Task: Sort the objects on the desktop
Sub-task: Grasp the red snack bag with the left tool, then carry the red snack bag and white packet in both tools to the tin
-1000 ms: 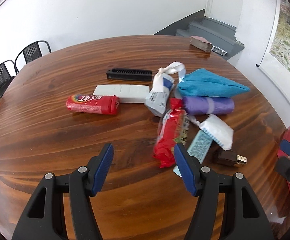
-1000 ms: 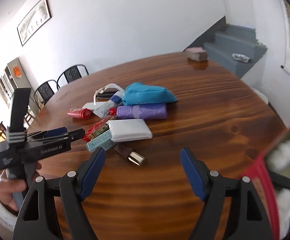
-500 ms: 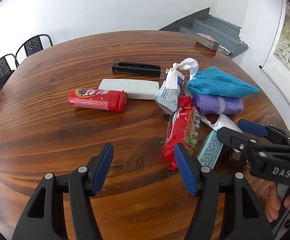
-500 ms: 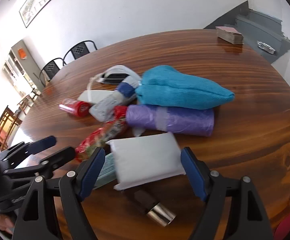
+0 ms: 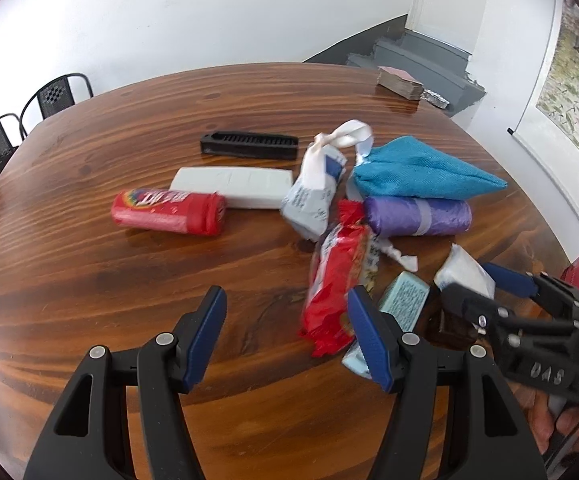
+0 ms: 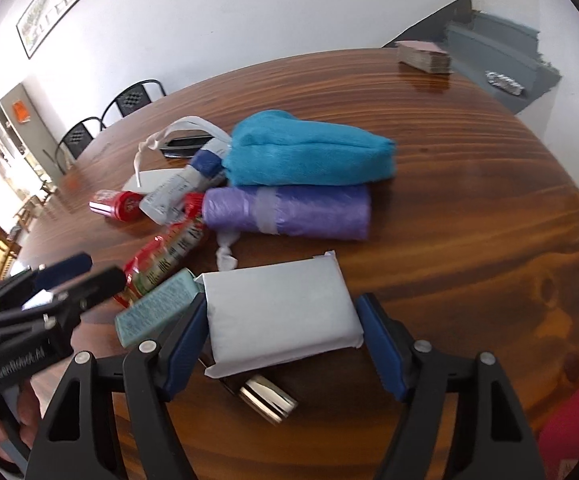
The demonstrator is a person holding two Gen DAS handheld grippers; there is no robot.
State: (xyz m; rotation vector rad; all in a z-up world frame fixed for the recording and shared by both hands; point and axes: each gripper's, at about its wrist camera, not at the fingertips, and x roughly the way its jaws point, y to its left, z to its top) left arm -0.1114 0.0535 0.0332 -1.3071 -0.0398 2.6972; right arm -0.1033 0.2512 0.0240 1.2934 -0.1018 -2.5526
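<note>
Between my right gripper (image 6: 279,334) jaws, closing but not yet clamped, the white packet (image 6: 279,316) lies crosswise on the tabletop (image 6: 469,208); my left gripper (image 5: 287,334) jaws stand apart, empty.

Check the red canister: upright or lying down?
Lying down. The red canister rests on its side on the table, cap end toward the white box.

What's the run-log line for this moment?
right tool: closing around flat white packet, pads not pressing | left tool: open, empty
</note>
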